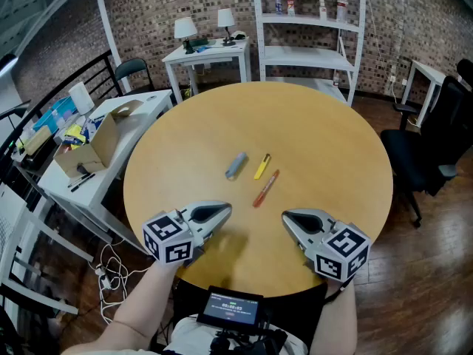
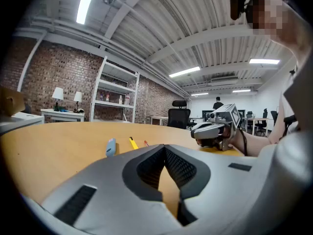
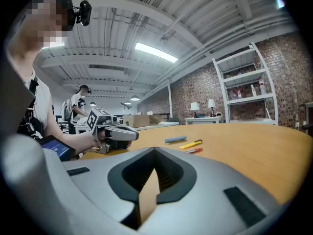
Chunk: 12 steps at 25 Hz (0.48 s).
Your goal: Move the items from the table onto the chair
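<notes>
Three items lie near the middle of the round wooden table (image 1: 325, 124): a blue-grey marker (image 1: 235, 166), a yellow marker (image 1: 262, 166) and a red pen (image 1: 266, 188). My left gripper (image 1: 224, 211) hovers over the table's near edge, shut and empty, a short way short of them. My right gripper (image 1: 287, 218) is level with it on the right, also shut with nothing held. In the left gripper view the blue-grey marker (image 2: 111, 147), yellow marker (image 2: 133, 142) and red pen (image 2: 146, 143) lie ahead of my left gripper (image 2: 165, 147). A black office chair (image 1: 427, 148) stands right of the table.
At the left is a white desk (image 1: 133, 113) with a cardboard box (image 1: 94, 145) and clutter. Behind the table are a small white table with lamps (image 1: 208, 50) and a white shelf unit (image 1: 310, 28). A device with a lit screen (image 1: 230, 309) hangs at the person's waist.
</notes>
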{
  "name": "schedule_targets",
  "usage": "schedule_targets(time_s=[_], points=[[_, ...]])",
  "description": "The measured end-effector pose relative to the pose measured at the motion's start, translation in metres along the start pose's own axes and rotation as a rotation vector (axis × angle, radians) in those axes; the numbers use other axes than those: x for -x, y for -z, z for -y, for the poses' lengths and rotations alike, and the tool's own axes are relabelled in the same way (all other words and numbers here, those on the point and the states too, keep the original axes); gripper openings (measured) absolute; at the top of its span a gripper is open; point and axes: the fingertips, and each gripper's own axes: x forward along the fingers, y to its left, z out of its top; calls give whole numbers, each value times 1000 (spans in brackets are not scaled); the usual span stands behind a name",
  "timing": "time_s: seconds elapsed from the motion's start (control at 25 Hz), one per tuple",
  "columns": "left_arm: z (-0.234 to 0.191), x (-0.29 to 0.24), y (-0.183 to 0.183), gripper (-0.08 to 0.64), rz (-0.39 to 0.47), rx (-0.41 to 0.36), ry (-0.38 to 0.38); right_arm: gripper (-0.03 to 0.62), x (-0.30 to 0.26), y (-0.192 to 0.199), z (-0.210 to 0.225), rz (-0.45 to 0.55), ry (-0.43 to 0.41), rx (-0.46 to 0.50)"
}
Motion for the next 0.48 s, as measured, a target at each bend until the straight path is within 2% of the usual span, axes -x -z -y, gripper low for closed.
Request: schedule_targets(time_s=[0.48], points=[[0,-2,-4,5,14,1,4,5,1,-3,2,1,2,3]])
